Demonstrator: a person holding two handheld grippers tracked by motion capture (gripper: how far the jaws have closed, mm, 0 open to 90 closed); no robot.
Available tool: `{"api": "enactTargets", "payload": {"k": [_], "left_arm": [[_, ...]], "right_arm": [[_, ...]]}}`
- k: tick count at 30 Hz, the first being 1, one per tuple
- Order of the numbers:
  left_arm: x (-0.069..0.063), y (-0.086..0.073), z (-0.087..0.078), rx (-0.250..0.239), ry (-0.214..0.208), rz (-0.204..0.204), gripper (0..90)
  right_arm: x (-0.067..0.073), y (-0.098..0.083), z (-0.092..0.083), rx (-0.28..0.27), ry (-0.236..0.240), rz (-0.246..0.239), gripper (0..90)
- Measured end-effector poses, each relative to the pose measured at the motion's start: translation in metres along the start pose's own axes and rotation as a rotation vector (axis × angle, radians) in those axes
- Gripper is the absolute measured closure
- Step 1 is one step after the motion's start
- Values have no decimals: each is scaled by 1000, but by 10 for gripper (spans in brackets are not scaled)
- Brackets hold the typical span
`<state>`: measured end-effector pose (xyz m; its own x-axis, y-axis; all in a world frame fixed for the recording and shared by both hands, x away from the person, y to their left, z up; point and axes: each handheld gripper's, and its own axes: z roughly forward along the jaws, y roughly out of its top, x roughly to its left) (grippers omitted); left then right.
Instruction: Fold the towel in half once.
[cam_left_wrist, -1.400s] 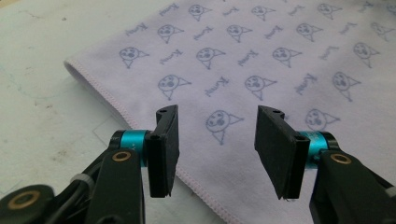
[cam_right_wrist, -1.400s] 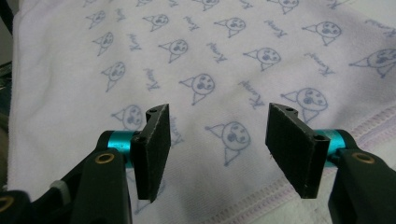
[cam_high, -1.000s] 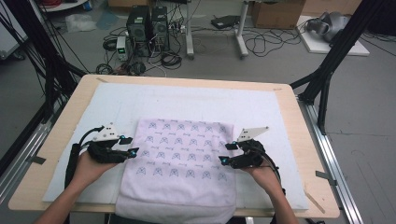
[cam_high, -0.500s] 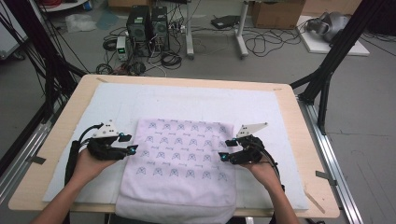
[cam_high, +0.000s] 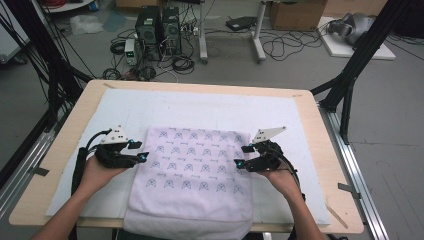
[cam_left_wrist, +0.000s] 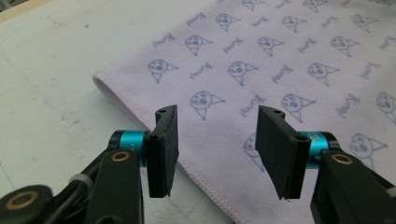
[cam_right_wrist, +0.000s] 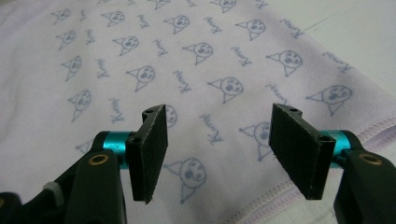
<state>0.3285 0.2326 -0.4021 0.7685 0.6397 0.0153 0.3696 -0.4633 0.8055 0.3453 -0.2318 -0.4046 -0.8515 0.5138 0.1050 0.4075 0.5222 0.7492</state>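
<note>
Cables, 2 computer towers and cardboard boxes crowd the workshop floor beyond a wooden bench topped with a white mat, where a person works a lilac towel printed with small cartoon faces. Lying flat at the near middle of the mat, the towel has its long axis running from 12 o'clock to 6 o'clock, and its near end droops over the bench edge. At 9 o'clock of the cloth, the left claw points inward at its left hem; at 3 o'clock, the right claw points inward at its right hem, so each hand is nearer its own side and neither has any cloth to cross. Seen along the left claw, the jaws stand about half open with nothing between the pads, the stitched hem passing just beneath the left-hand one. Seen along the right claw, the jaws are likewise parted and empty, poised over the printed towel just inside its stitched border. Neither claw appears to press on the fabric. Judging by that mirrored stance, the coming move looks like a 2-sided pinch of the opposite hems.
</note>
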Motion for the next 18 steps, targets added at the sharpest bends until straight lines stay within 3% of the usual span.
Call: {"api": "enactTargets", "payload": {"k": [18], "left_arm": [[9,0,0,-17,17,-21,495]], "right_arm": [[-4,12,1,20,-13,-13,362]]}}
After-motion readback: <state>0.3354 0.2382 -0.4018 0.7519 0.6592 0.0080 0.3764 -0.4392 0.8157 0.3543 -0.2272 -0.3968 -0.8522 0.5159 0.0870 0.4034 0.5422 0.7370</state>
